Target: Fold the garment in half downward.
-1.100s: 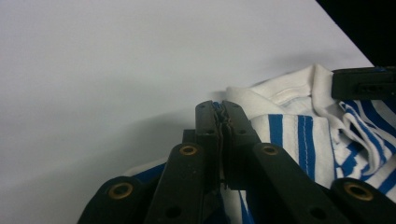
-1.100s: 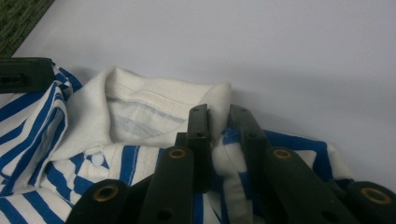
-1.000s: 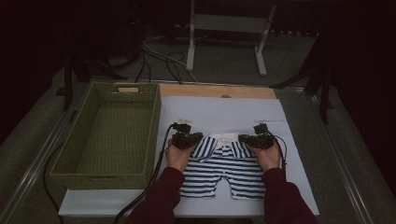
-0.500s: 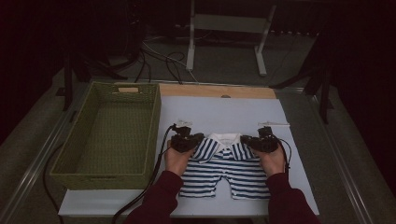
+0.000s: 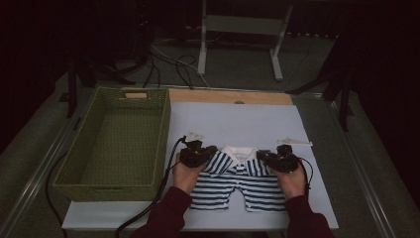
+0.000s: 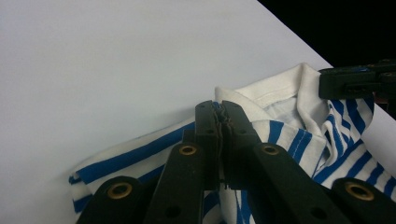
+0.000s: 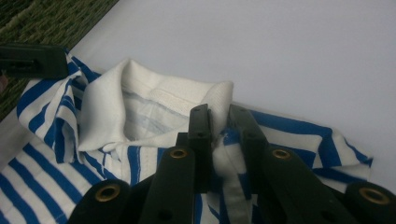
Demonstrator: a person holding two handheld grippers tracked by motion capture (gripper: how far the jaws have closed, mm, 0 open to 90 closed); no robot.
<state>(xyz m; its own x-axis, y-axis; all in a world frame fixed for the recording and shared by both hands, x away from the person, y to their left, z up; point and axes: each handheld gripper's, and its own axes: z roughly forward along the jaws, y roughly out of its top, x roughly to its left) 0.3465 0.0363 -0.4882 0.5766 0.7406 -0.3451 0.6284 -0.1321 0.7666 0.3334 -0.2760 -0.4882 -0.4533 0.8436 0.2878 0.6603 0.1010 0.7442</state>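
Note:
A blue-and-white striped polo shirt [image 5: 237,181] with a white collar lies flat on the white table sheet [image 5: 237,124], collar away from the person. My left gripper [image 5: 213,151] is shut on the shirt's left shoulder; in the left gripper view its jaws [image 6: 219,109] pinch striped cloth [image 6: 280,135] beside the collar. My right gripper [image 5: 261,155] is shut on the other shoulder; in the right gripper view the cloth [image 7: 140,116] bunches between its jaws [image 7: 218,114]. Each gripper view shows the other gripper [image 6: 359,79] [image 7: 32,60] at its edge.
An empty green wicker basket [image 5: 163,124] stands left of the sheet, close to my left hand. Two small white scraps [image 5: 194,135] [image 5: 294,142] lie on the sheet beyond the grippers. A wooden strip [image 5: 230,96] runs along the far edge, with a metal stand [image 5: 237,29] and cables behind.
Both hands have drawn a little toward the near edge, the right one also slightly outward, carrying the shirt's shoulders along. Both grips have stayed shut.

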